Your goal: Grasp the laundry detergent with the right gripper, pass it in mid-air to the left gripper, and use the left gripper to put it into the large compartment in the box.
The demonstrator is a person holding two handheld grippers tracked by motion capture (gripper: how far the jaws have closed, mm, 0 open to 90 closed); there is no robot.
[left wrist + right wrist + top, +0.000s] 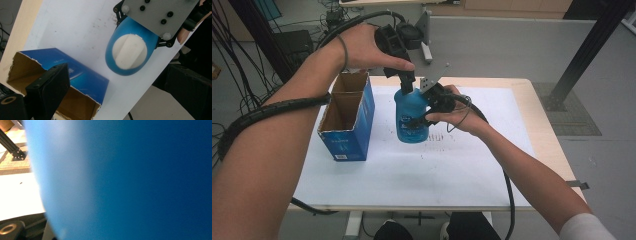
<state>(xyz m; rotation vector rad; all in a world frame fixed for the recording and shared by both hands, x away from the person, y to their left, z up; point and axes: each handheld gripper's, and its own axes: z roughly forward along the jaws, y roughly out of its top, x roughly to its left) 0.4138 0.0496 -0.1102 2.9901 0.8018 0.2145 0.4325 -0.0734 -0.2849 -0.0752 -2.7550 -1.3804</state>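
The blue carton (pixel 347 122) stands on the white sheet (pixel 462 165) covering the table (pixel 542 130), to the left of the blue bottle (pixel 410 117) and just apart from it. Its top is torn open, showing two brown cardboard compartments with nothing visible in them.

Above the bottle, the left gripper (pixel 406 80) points down at its top with jaws spread and nothing between them; the left gripper view looks straight down on the bottle's white cap (pixel 129 51), which has a raised ridge across it.

The bottle stands upright near the middle of the sheet, glossy blue with a rounded shoulder and a label on its front. From the bottle's right, the right gripper (pixel 424 116) clamps its body, the grey plate (pixel 160 15) on top of that gripper overhanging the bottle's far side.
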